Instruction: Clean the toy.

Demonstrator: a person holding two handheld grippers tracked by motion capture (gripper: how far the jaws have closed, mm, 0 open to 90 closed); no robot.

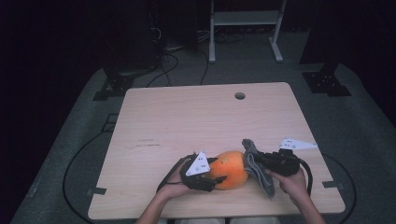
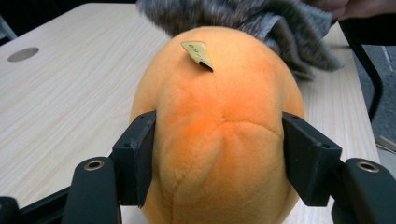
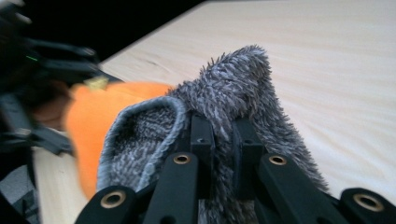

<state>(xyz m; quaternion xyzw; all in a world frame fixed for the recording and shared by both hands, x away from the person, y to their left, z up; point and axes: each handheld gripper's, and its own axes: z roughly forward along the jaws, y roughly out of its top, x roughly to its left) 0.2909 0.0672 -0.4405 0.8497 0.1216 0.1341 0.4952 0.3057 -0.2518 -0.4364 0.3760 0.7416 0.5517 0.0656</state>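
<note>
High view: both forearms enter from the bottom edge. The left hand sits at lower centre-left with the left gripper pointing toward the right of the frame, its grey three-cornered plate on top. The right hand is at lower right; the right gripper points left toward the centre, its own plate up and to the right of it.

Orange plush toy lies on the table at lower centre of the high view, between the two grippers. In the left gripper view the plush stands between the two black jaws, whose pads press into its sides: the left gripper grips the plush. Right gripper view: jaws nearly together, pinching a fold of grey fuzzy cloth; the right gripper is closed on it. In the high view the cloth hangs just right of the plush, touching it.

A round hole in the tabletop, upper centre. Beyond the table's far edge, black cables on the floor and a white frame's legs. The cloth covers the plush's far end in the left gripper view.

A small yellowish tag sticks up from the plush; it bears dark marks, possibly lettering, too small to read.
</note>
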